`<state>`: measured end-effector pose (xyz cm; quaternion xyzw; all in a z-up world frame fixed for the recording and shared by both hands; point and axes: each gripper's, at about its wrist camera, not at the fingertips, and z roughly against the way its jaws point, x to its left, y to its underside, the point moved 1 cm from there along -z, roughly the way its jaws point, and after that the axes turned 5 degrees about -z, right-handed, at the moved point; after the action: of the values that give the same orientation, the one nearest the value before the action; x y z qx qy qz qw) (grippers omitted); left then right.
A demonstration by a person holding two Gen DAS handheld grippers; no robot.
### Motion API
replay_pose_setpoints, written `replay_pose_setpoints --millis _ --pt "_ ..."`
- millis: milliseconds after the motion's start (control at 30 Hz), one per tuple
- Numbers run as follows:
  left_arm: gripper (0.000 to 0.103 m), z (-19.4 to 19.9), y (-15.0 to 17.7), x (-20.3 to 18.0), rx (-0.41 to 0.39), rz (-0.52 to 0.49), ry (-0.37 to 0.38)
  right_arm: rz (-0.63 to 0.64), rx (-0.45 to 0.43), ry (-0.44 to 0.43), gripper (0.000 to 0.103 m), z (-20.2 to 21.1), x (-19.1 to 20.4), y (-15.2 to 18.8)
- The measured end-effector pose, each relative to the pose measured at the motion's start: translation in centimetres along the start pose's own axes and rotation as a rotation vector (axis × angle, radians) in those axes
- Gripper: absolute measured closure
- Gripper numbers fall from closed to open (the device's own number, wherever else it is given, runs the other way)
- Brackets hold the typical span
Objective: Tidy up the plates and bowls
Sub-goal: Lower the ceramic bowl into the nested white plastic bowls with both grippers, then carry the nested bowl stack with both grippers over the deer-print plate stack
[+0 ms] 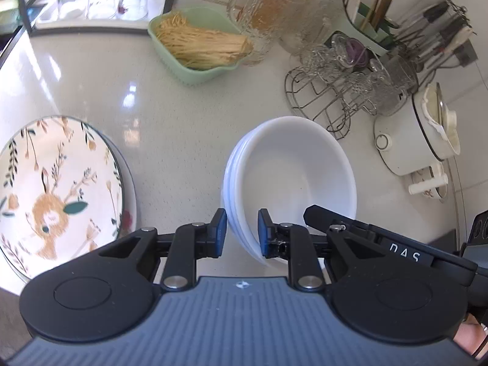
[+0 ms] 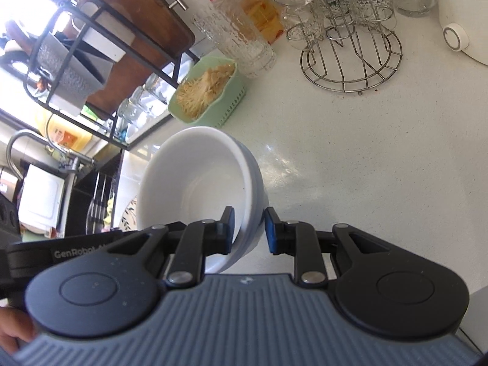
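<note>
Stacked bowls (image 1: 292,167) sit right of the plate (image 1: 58,189), perhaps lifted off the counter (image 1: 183,128).

Both wrist views are bright with daylight and mostly sharp. Beyond the left gripper (image 1: 242,228), soft white glare patches lie on the glossy countertop (image 1: 170,128). In the right wrist view, far left of the right gripper (image 2: 249,228), the window area (image 2: 27,9) is blown out to white. Strong fisheye distortion curves straight lines and darkens the corners. The ribbed gripper bodies nearest each lens look slightly soft. Shadows are faint.
</note>
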<state>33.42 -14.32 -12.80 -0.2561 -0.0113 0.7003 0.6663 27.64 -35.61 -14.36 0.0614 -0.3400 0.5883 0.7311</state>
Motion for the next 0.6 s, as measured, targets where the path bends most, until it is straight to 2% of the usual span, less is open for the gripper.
replay_pose_setpoints --millis 300,600 --pt "0.079 2.7 -1.3 2.7 -0.013 -0.074 0.025 -0.013 -0.047 0.010 0.079 0.1 3.5 1.0" --pt "0.079 5.9 -2.5 5.8 -0.045 -0.104 0.017 0.003 -0.045 -0.047 0.079 -0.9 7.2 1.3"
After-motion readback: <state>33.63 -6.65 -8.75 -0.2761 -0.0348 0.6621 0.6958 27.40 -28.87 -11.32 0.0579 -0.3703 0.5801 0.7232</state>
